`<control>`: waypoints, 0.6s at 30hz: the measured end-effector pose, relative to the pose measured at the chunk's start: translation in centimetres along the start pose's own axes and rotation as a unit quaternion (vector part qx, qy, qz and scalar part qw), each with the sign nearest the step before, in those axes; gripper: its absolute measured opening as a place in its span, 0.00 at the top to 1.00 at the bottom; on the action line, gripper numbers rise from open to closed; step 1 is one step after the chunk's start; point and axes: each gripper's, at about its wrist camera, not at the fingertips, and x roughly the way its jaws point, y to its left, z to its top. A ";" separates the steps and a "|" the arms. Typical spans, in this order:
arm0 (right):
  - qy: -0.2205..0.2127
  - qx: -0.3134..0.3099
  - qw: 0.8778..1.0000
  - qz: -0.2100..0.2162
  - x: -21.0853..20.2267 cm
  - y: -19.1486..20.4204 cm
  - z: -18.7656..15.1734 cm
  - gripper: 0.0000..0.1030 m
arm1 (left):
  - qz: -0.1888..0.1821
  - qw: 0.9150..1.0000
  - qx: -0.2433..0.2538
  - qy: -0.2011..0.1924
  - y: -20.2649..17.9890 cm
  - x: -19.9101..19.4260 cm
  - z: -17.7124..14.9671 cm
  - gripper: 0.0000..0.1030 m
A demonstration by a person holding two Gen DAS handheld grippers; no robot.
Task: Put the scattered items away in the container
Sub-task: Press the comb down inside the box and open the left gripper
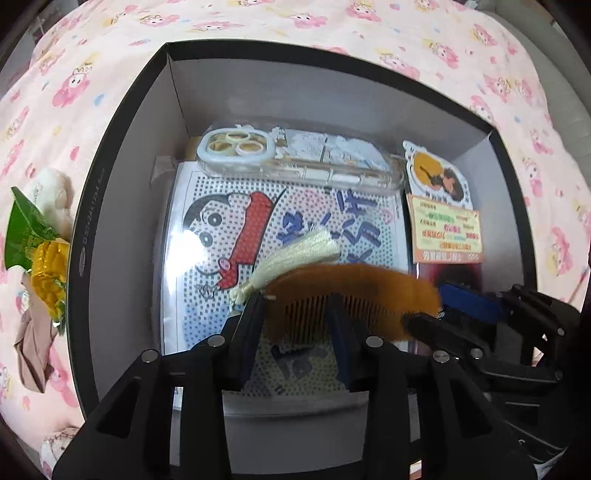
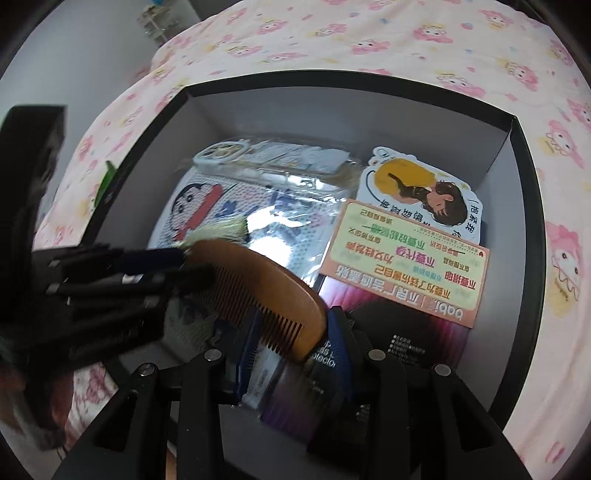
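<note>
Comb: one wooden comb (image 2: 255, 291), brown, curved back, fine teeth, pale tassel (image 1: 288, 258) at one end, held over the open box (image 1: 122, 155).
Right gripper (image 2: 291, 328): clamped on the comb's end.
Left gripper (image 1: 295, 306): fingers on both sides of the comb; whether they pressed it, I could not tell.
Box: one phone case (image 1: 295, 162), one cartoon sheet (image 1: 236, 236), two cards (image 2: 406, 258).
Bed: pink sheet (image 1: 332, 22).
</note>
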 end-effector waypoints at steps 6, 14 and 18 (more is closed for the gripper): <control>-0.049 0.025 0.998 -0.042 -1.6 -1.2 0.5 0.66 | -0.035 0.999 -0.002 -0.014 0.1 -1.6 -0.1 0.67; -0.004 0.013 1.000 -0.007 -0.6 -1.4 0.2 0.68 | -0.048 0.998 0.023 0.014 -0.6 -3.8 -3.3 0.68; -0.035 0.024 0.999 -0.013 -1.5 -1.3 0.5 0.68 | -0.089 0.996 0.020 0.000 0.5 -5.7 -4.1 0.68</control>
